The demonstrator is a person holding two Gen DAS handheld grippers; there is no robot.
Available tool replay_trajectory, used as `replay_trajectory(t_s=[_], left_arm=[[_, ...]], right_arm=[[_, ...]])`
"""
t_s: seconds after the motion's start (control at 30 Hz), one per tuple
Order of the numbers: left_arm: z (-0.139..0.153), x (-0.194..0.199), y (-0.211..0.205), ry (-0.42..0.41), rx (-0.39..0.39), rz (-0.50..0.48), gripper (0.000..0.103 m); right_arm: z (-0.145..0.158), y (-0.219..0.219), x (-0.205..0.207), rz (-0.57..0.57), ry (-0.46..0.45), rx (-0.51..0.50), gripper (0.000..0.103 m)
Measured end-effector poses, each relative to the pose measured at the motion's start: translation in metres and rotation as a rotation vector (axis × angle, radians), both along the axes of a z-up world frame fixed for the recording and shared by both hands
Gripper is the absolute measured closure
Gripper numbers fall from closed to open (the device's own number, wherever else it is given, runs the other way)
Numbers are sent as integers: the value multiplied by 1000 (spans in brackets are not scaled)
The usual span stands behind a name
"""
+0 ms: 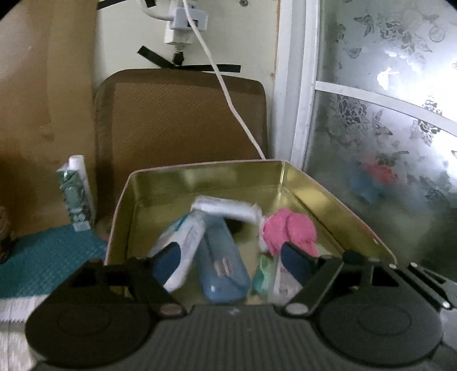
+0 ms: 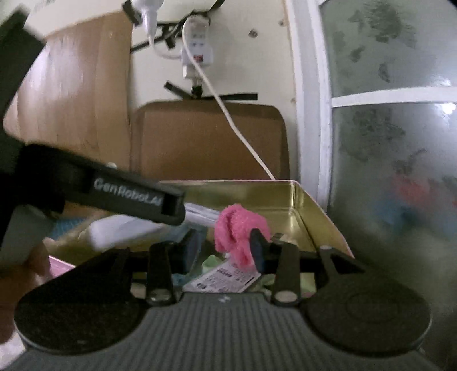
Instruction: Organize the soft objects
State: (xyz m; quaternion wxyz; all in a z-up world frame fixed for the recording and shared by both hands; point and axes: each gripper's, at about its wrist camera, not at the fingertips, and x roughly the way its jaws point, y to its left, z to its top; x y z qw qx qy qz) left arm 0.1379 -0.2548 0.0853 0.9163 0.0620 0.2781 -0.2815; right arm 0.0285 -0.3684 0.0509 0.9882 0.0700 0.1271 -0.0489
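Observation:
A gold-lined tin box holds several soft packs: a white pack, a white and blue pack, a blue pack, a pink fluffy cloth and a green item. My left gripper hangs open over the box, its fingers either side of the blue pack. In the right wrist view my right gripper is open at the pink cloth, which lies between its fingers over the box. The left gripper's arm crosses in from the left.
A brown chair back stands behind the box against the wall. A white cable hangs from a power strip down behind the box. A frosted patterned window is at the right. A teal mat and a carton lie left.

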Motion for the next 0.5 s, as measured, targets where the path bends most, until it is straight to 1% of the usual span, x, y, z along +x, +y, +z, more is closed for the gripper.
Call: replay_trajectory(t_s=[0.07,0.2,0.27,0.33,0.4,0.43,0.47,0.5], left_arm=[[3,-12,7,-21,14,14,20],[7,-39,20,-71,60,53,16],[6,-51,27,-87,74,61,11],[5,-63,36,-99,91,68,11],[3,-72,46,-101,95,72,6],[2,-76,51,-101,95,76,4],[1,-81,56,-101,95,81,3],[0,-85,62,-102,95,87,2]], right_arm=[[1,1,-13,2,-8,59,60],[4,4,-42,-13,-28,137,58],[3,3,-47,-16,-22,181,58],[5,3,-53,-17,-10,224,58],[5,4,-58,-18,4,261,58],[4,6,-64,-23,13,279,56],[4,7,-65,-26,19,291,51],[3,9,-69,-28,26,299,51]])
